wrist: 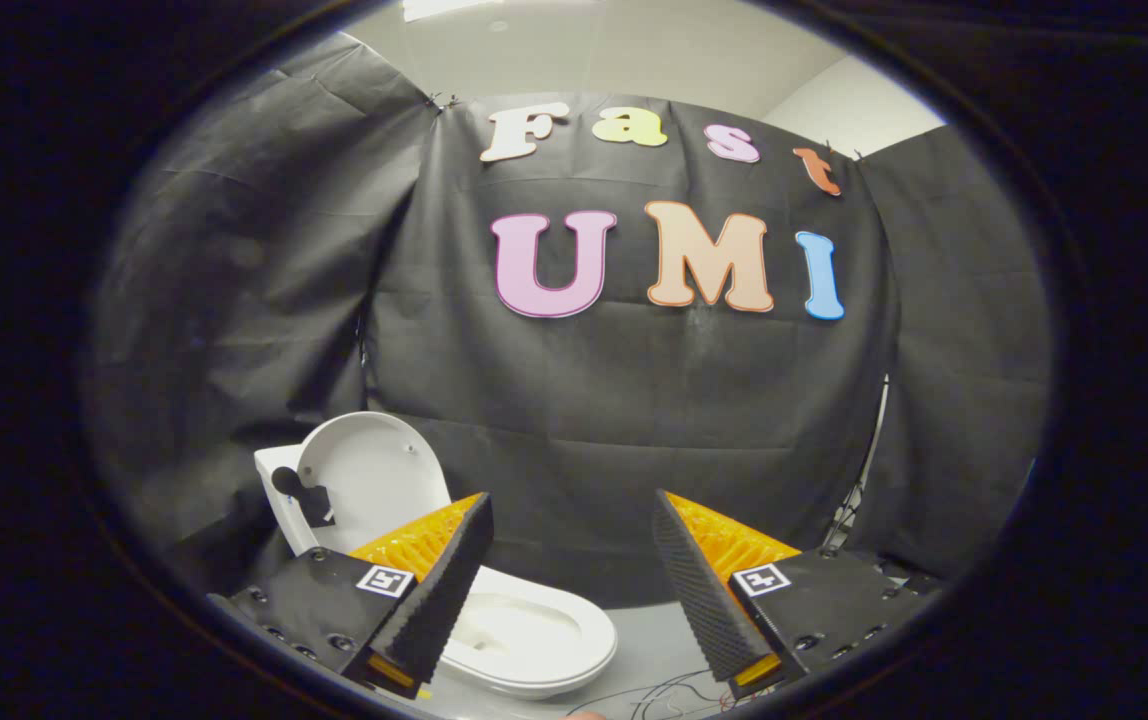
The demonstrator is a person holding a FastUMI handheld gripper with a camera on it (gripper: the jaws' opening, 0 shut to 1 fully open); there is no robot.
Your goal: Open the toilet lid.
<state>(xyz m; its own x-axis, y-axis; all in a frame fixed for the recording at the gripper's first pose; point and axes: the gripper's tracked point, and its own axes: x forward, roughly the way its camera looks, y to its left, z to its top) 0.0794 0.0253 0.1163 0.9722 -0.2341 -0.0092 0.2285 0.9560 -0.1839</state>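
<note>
Even, fairly dim indoor light falls from a ceiling fixture point(449, 8) overhead. The white toilet point(524, 630) looks bright without glare. Focus is sharp at centre, while fisheye distortion curves and darkens the edges.

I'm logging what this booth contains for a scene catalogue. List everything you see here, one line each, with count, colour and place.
toilet lid: one, white, raised upright against the tank, beyond the tongs' left finger.
toilet seat: one, white, down on the bowl, partly behind the left finger and reaching into the gap between the fingers.
toilet tank: one, white, behind the lid, with a black fitting on its front.
black cloth: dark backdrop, hanging behind the toilet on all sides.
floor: grey, beneath the toilet.
wires: a few thin strands, on the floor between the fingers.
ceiling: pale, above the cloth.
tongs: one pair, fingers spread wide, gripping nothing, toilet ahead on their left side.
</note>
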